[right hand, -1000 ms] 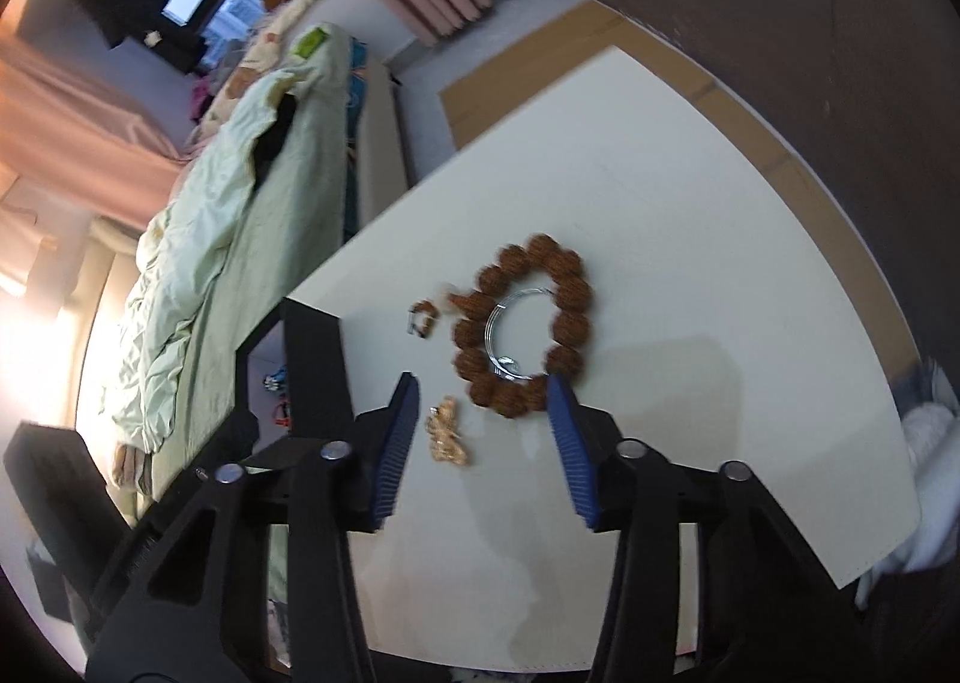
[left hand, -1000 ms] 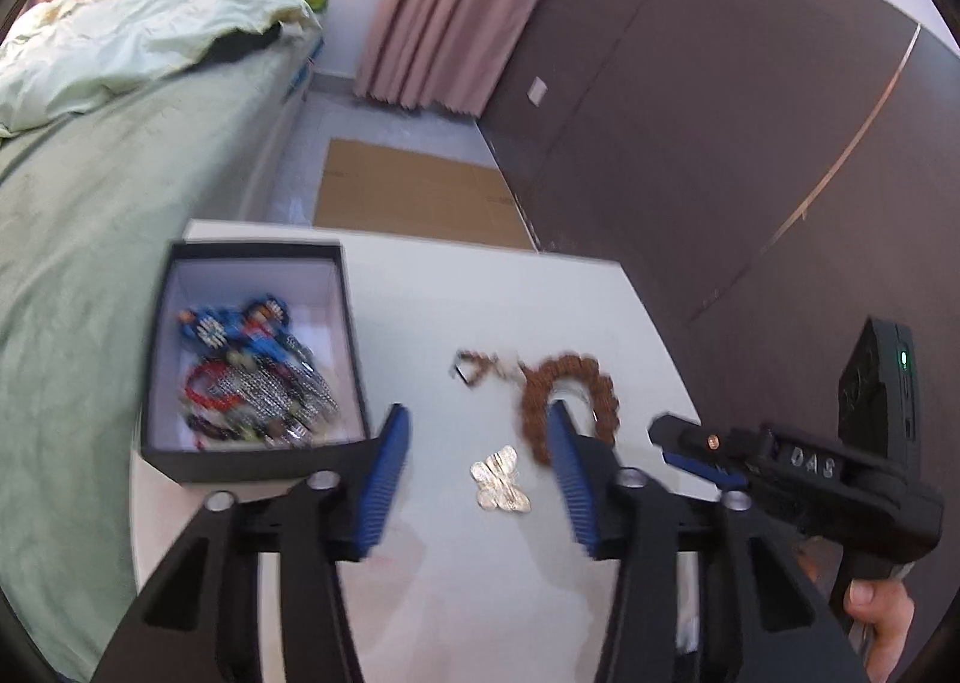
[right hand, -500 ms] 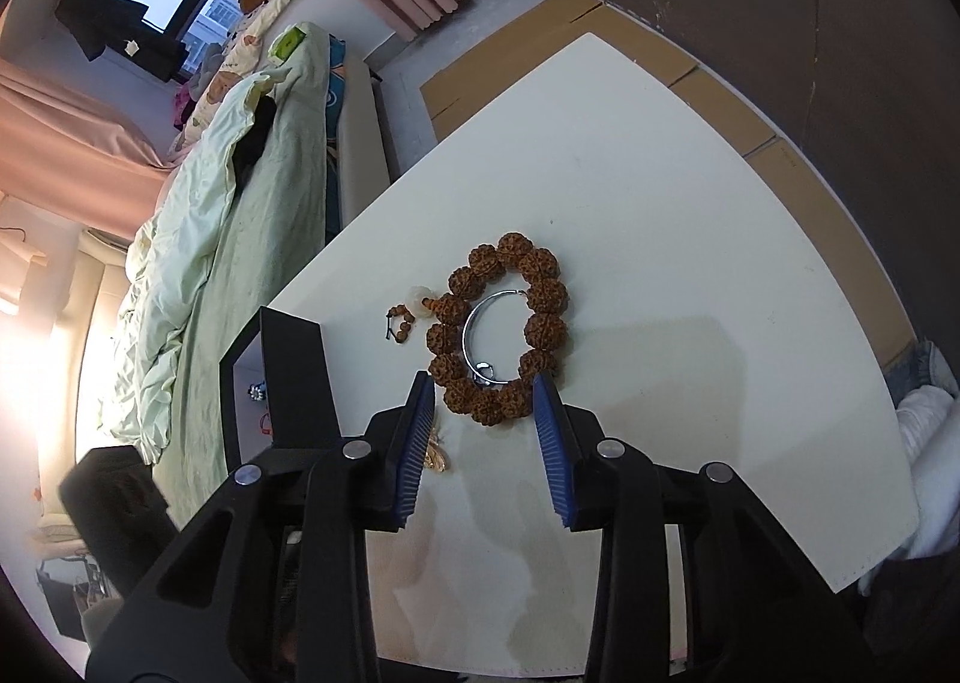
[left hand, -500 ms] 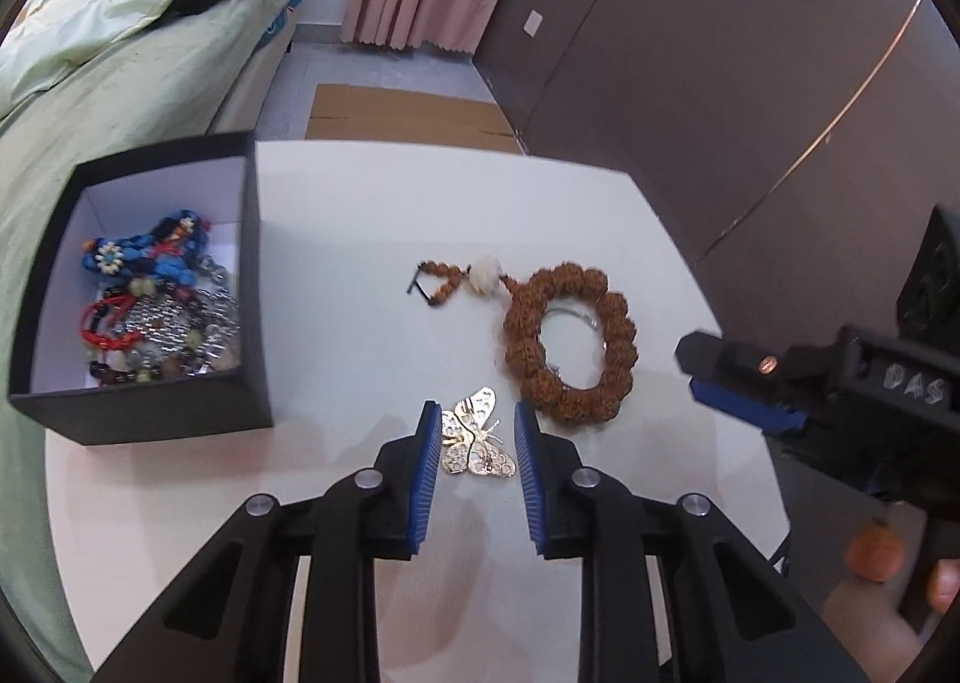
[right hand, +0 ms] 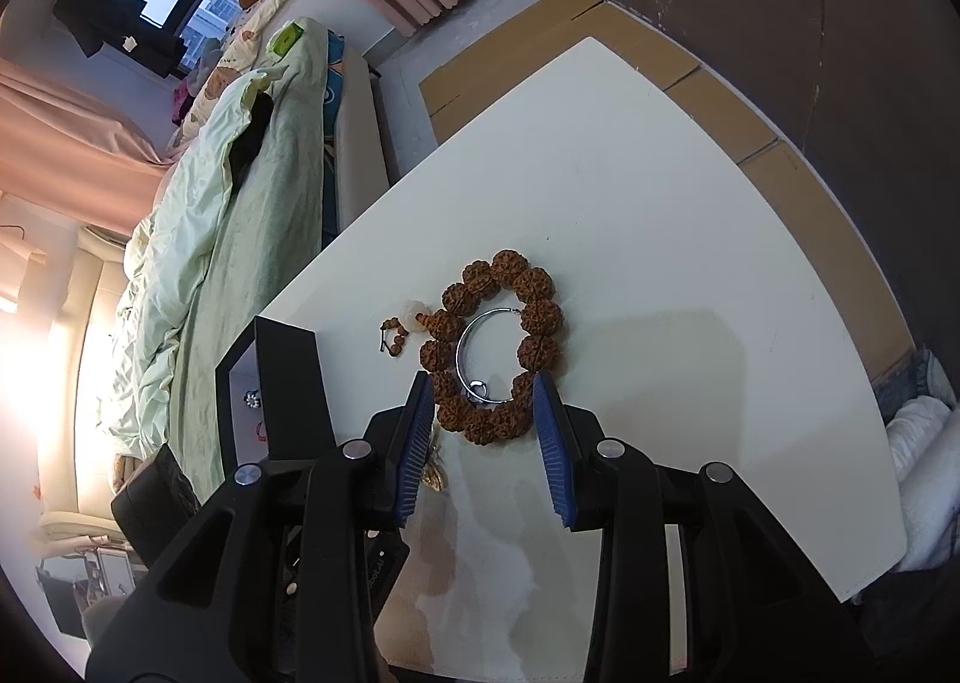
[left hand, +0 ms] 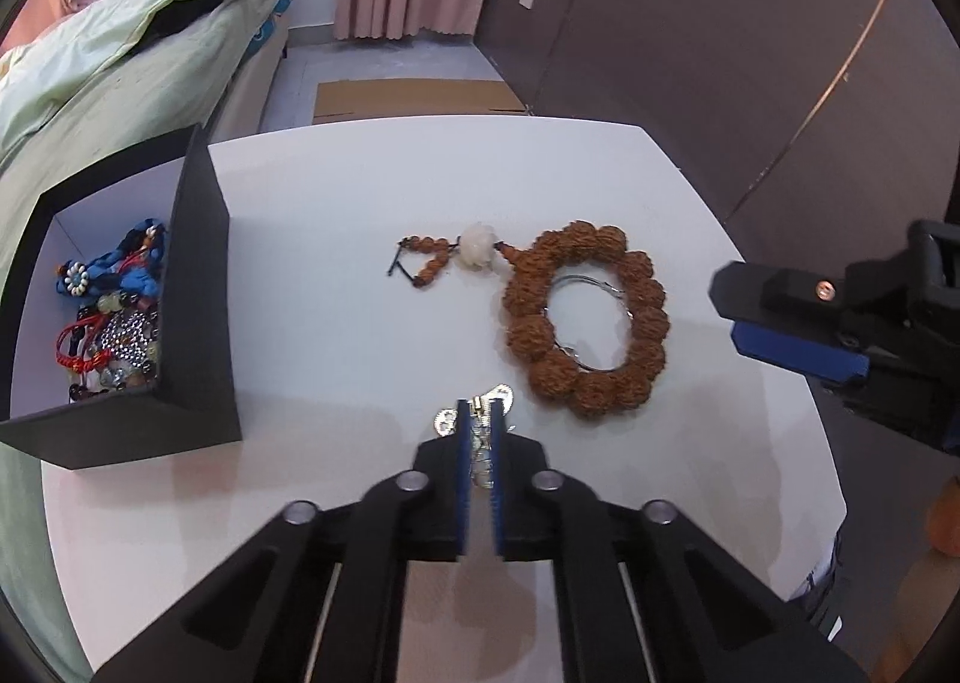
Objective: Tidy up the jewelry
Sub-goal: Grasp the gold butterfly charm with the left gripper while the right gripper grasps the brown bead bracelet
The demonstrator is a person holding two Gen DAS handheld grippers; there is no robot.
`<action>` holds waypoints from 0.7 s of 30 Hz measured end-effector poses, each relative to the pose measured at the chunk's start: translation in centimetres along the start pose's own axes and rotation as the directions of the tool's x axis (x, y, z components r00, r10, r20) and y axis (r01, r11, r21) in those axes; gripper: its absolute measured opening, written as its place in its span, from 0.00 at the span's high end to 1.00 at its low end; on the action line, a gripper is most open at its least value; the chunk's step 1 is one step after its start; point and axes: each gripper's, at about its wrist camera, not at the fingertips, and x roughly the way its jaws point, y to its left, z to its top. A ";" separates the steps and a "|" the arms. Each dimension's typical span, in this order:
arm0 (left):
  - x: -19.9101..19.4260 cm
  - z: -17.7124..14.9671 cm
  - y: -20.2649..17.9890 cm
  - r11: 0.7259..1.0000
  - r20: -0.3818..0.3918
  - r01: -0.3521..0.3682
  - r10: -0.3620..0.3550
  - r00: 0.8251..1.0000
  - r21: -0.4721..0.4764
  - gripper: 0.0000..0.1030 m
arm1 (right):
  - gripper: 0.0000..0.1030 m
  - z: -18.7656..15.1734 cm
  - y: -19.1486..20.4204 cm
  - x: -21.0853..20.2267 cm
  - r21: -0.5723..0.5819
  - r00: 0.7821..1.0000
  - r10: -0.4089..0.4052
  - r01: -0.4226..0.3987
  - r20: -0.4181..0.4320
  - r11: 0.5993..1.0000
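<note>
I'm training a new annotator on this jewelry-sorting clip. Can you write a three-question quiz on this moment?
1. True or false: the left gripper is shut on the butterfly brooch.
2. What lies inside the ring of the brown bead bracelet? A) a silver bangle B) a red cord C) a coin
3. Fill in: the black box already holds ____.

Key:
1. True; the pads pinch the brooch on the white table.
2. A, the silver bangle.
3. Jewelry: a pile of beaded pieces.
</note>
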 end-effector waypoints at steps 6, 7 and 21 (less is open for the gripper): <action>-0.8 0.1 0.8 0.998 0.012 0.048 -0.048 0.999 -0.039 1.00 | 0.66 0.0 -0.1 0.1 -0.004 1.000 -0.010 0.010 -0.001 1.000; -1.2 0.2 1.0 0.997 0.019 0.057 -0.056 0.998 -0.044 1.00 | 0.66 0.0 -0.2 0.1 -0.001 1.000 -0.015 0.015 -0.003 1.000; -7.3 2.2 4.6 0.986 0.164 0.119 -0.100 0.981 -0.113 1.00 | 0.66 1.0 -0.1 2.9 -0.006 0.992 -0.122 0.122 -0.006 0.992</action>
